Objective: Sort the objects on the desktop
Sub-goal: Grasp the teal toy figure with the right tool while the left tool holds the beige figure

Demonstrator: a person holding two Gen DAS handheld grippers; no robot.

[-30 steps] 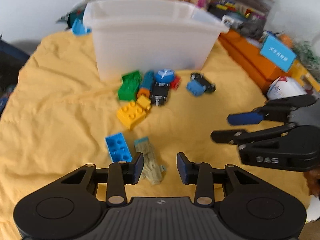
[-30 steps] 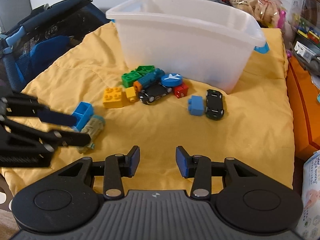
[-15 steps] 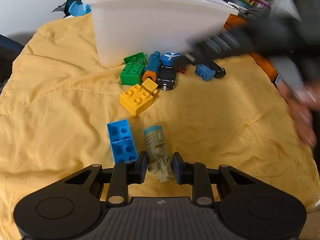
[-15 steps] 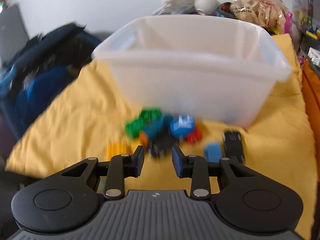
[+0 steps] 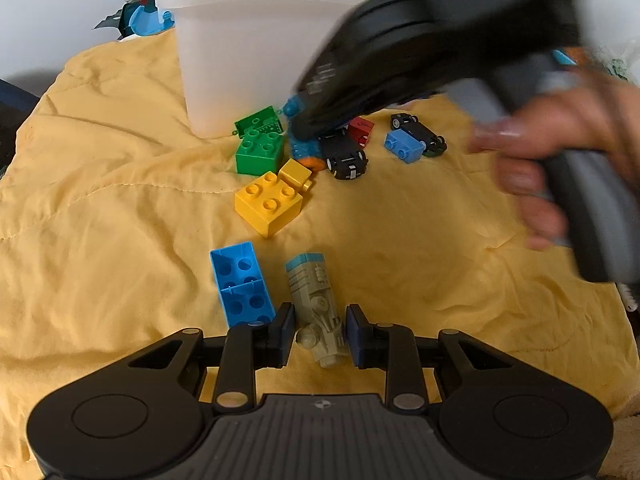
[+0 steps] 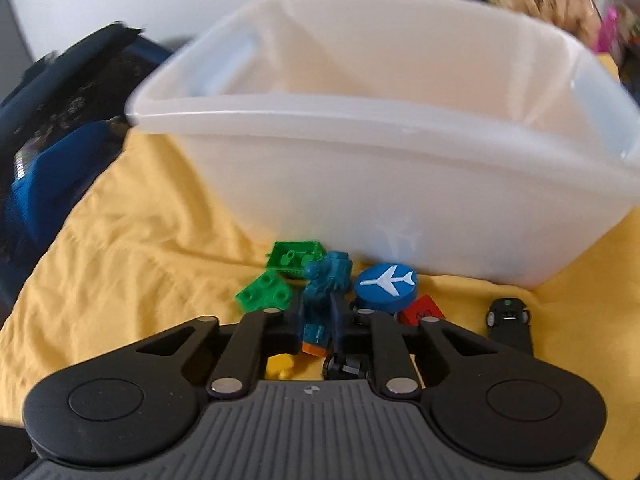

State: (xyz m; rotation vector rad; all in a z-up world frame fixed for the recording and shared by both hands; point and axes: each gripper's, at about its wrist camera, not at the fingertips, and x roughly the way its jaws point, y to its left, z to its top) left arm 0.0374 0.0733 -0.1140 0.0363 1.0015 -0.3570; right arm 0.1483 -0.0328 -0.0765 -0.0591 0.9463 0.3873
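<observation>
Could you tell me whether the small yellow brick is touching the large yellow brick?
Touching: the left wrist view shows the small yellow brick pressed against the large yellow brick.

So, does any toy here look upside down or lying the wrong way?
Yes. The blue brick beside the left claw lies with its hollow underside facing up, while the yellow brick and green brick sit studs up.

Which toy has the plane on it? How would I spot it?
Find the white bin on the yellow cloth. In the toy pile against its front wall sits a blue disc, right of the teal toy. It alone is round, with a white plane on top.
</observation>
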